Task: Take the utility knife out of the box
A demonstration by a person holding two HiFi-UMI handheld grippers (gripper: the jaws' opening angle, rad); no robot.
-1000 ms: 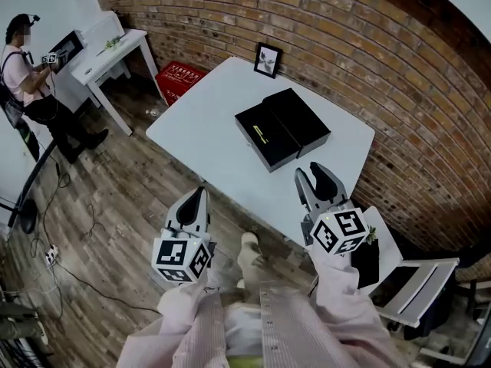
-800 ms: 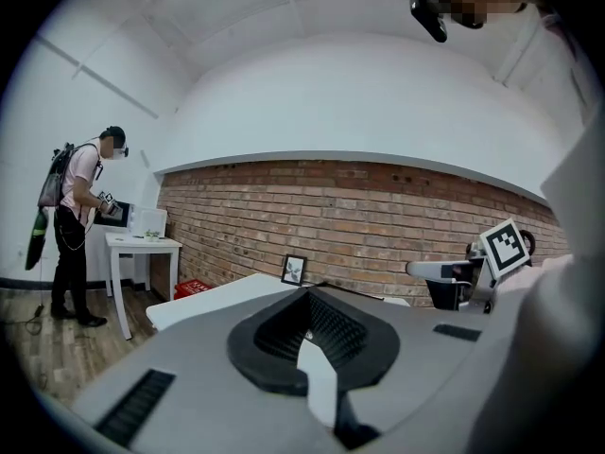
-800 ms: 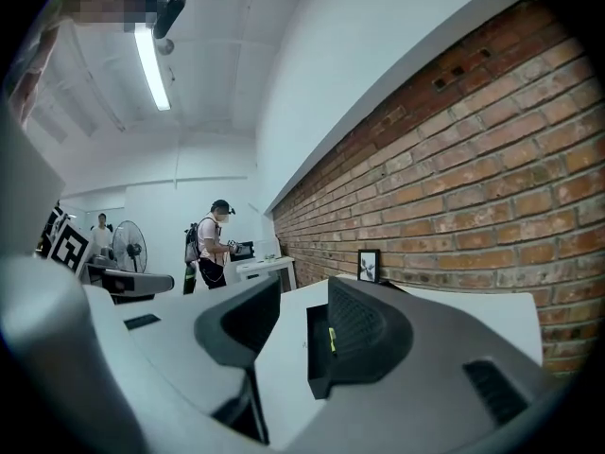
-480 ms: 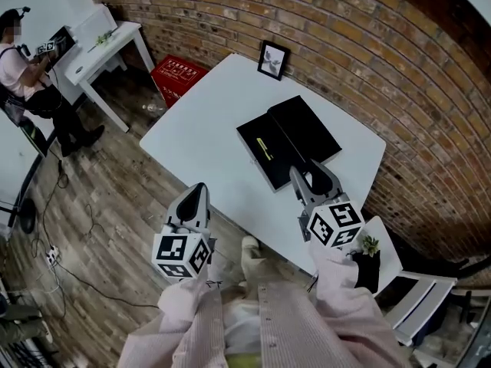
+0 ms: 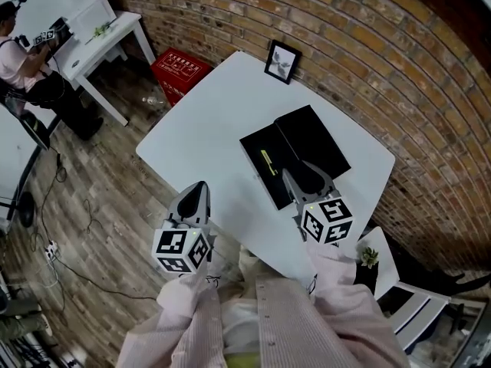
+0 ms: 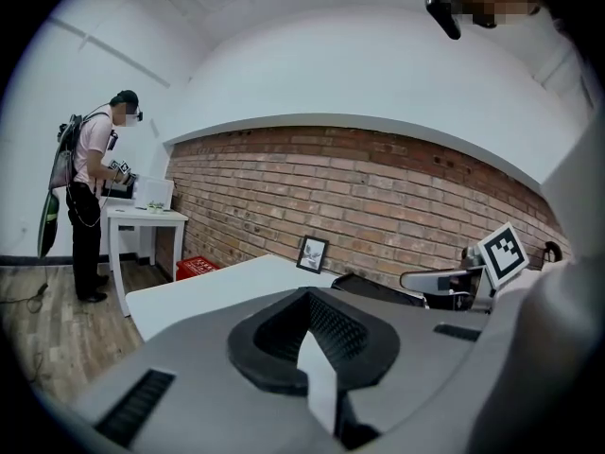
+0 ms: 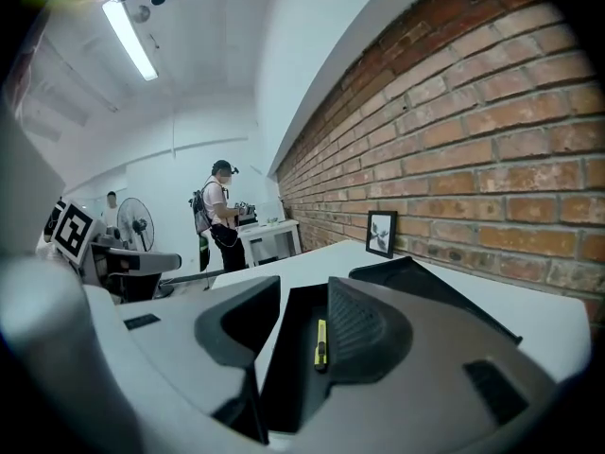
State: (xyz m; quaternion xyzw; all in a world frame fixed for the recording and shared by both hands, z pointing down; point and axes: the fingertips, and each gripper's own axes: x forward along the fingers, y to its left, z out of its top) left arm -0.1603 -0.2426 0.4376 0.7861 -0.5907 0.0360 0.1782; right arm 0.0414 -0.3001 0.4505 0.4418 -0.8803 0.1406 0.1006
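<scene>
Two grippers: both were mine, and neither had hold of anything.
Right gripper [image 5: 307,176]: my jaws stood well apart above the near end of the box. I had them aimed down its length so the knife sat framed in the gap, lined up for the pick, by my reckoning.
Left gripper [image 5: 193,198]: jaws pressed together and empty, hanging off the table's near edge over the wooden floor. It was parked out of the way, I'd say, since this looked like a one-gripper job.
Utility knife [image 7: 320,340]: yellow and slim, it lay flat and lengthwise in the open tray, untouched.
Box [image 5: 257,140]: black, resting on the white table [image 5: 207,121].
Lid [image 5: 311,135]: it lay open on the brick-wall side, which left the tray clear from my side.
Next move: I judged I'd need to drop the right jaws either side of that thin handle. The tray wall could crowd them.
</scene>
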